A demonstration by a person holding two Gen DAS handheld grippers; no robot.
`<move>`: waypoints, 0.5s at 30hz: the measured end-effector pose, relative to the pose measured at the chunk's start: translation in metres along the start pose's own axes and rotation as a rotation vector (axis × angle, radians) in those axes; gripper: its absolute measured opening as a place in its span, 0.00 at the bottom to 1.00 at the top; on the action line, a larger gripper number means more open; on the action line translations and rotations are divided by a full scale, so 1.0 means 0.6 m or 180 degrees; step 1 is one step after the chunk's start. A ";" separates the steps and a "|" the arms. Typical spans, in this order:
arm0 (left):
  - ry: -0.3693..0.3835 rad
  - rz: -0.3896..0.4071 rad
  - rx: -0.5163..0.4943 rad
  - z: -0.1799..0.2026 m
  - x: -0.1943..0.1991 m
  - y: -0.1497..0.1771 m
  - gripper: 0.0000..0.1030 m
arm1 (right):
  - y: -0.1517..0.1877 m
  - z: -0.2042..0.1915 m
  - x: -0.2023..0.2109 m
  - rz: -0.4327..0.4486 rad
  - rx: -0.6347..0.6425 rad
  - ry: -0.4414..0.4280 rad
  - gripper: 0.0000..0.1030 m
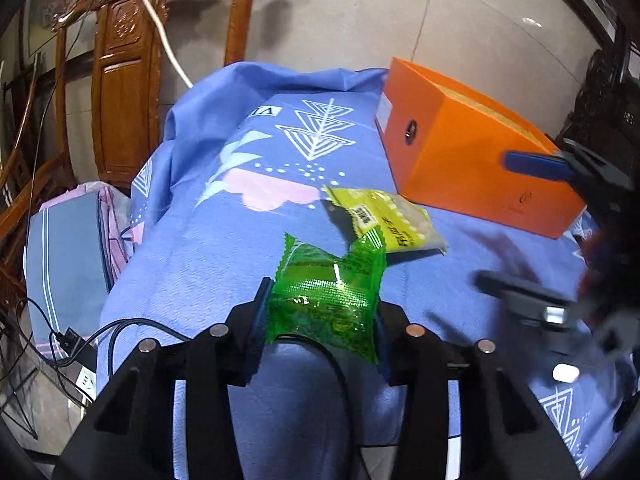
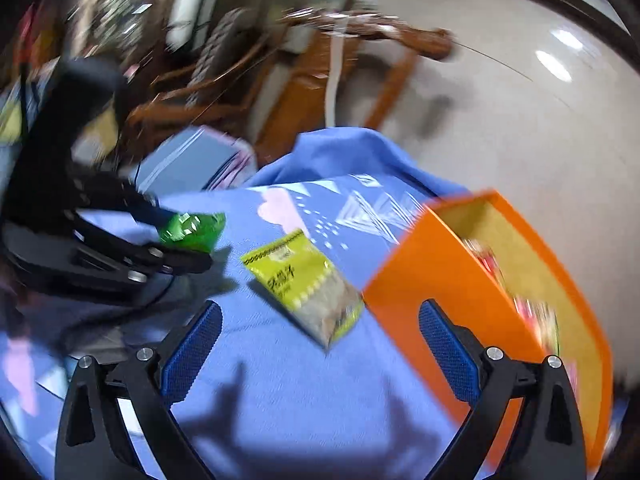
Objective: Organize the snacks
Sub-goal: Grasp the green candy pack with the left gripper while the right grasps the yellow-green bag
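1. At far left, only the left wrist view shows the carved wooden chair (image 1: 120,92) sharply, with a white cable (image 1: 160,28) hanging down it and a striped grey-blue cushion (image 1: 64,264) beside the table; the right wrist view smears all of this with motion blur.
2. The left gripper (image 1: 320,312) is clamped on the green snack packet (image 1: 326,300), held above the blue patterned cloth (image 1: 224,240). From the right wrist view the same packet (image 2: 192,230) pokes out past the left gripper's black fingers.
3. The yellow snack packet (image 1: 386,220) lies flat on the cloth, between the green packet and the orange box (image 1: 460,152), near the box; whether it touches the box I cannot tell.
4. The right gripper (image 2: 320,356) stands wide open with nothing between its blue pads (image 2: 192,356), hovering over the cloth, the yellow packet (image 2: 304,284) just ahead.
5. Only the right wrist view looks into the orange box (image 2: 420,292): red and pink wrappers (image 2: 536,316) lie inside, too blurred to identify. The left wrist view shows just its closed side wall.
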State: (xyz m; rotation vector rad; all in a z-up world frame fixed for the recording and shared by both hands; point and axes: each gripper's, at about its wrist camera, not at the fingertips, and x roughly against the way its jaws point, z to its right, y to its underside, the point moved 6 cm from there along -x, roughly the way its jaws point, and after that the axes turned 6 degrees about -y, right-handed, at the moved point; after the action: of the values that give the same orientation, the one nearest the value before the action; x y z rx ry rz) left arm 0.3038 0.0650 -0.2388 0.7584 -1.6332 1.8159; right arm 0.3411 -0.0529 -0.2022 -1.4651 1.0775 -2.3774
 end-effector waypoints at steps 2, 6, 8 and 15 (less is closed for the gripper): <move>0.0021 -0.0021 0.0042 -0.005 -0.002 0.001 0.41 | -0.008 -0.007 -0.036 -0.0077 0.0142 -0.0215 0.92; 0.0044 -0.0049 0.0066 -0.010 -0.007 0.003 0.41 | -0.010 -0.027 -0.087 -0.0217 0.0337 -0.0454 0.91; 0.0045 -0.0054 0.0083 -0.011 -0.010 0.004 0.41 | -0.010 -0.027 -0.111 -0.0266 0.0338 -0.0486 0.90; 0.0022 -0.0086 0.0138 -0.018 -0.016 0.005 0.41 | -0.013 0.015 -0.133 -0.0188 -0.0006 -0.0218 0.43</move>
State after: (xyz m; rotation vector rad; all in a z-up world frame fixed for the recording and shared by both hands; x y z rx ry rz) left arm 0.3077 0.0748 -0.2489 0.7885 -1.5766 1.8382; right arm 0.3912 -0.0142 -0.2522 -1.5880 1.0351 -2.3465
